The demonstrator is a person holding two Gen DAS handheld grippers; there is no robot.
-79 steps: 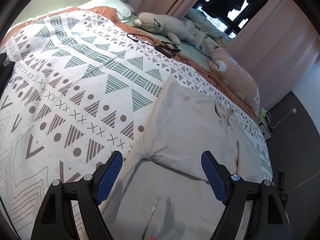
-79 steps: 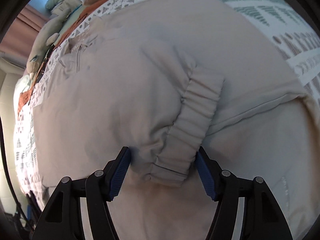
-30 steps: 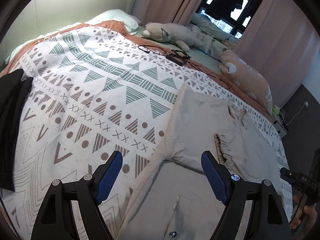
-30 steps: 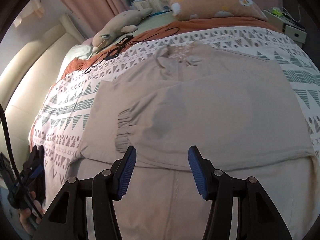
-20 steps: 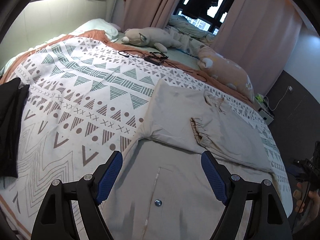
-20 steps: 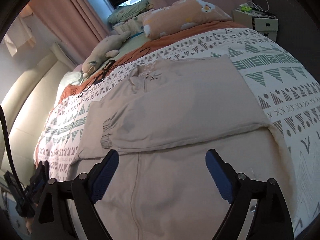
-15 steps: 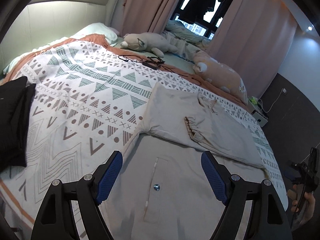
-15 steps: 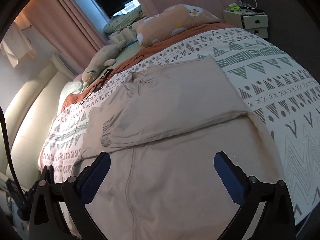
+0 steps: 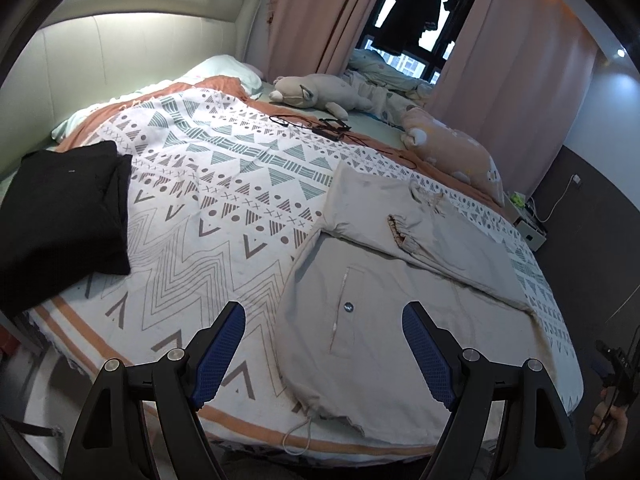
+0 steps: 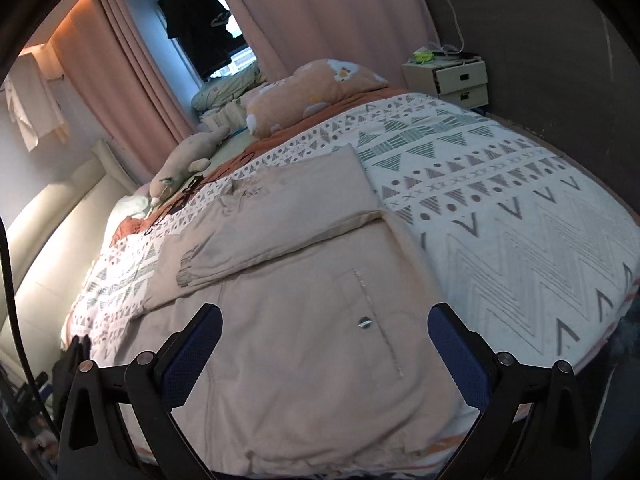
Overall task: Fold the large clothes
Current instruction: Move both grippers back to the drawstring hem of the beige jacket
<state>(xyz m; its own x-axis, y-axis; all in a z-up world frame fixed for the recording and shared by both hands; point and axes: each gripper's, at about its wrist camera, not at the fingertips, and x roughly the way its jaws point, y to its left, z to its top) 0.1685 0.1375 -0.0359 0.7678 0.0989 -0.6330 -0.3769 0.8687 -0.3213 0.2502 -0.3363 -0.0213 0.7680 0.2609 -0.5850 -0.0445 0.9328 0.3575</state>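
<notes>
Jacket (image 9: 392, 320): beige, lying flat on the bed (image 9: 224, 216) near its foot edge, both sleeves folded across the chest.
Left hand-held gripper (image 9: 322, 354): jaws apart, nothing between them, above the jacket's hem.
Right hand-held gripper (image 10: 325, 356): jaws wide apart, empty, over the jacket.
Black clothes (image 9: 60, 208): piled at the bed's left side.

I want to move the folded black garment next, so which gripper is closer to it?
Left. The left gripper hangs over the bed's near edge with the folded black garment off to its left; the right gripper faces the beige jacket, with that garment out of its view.
</notes>
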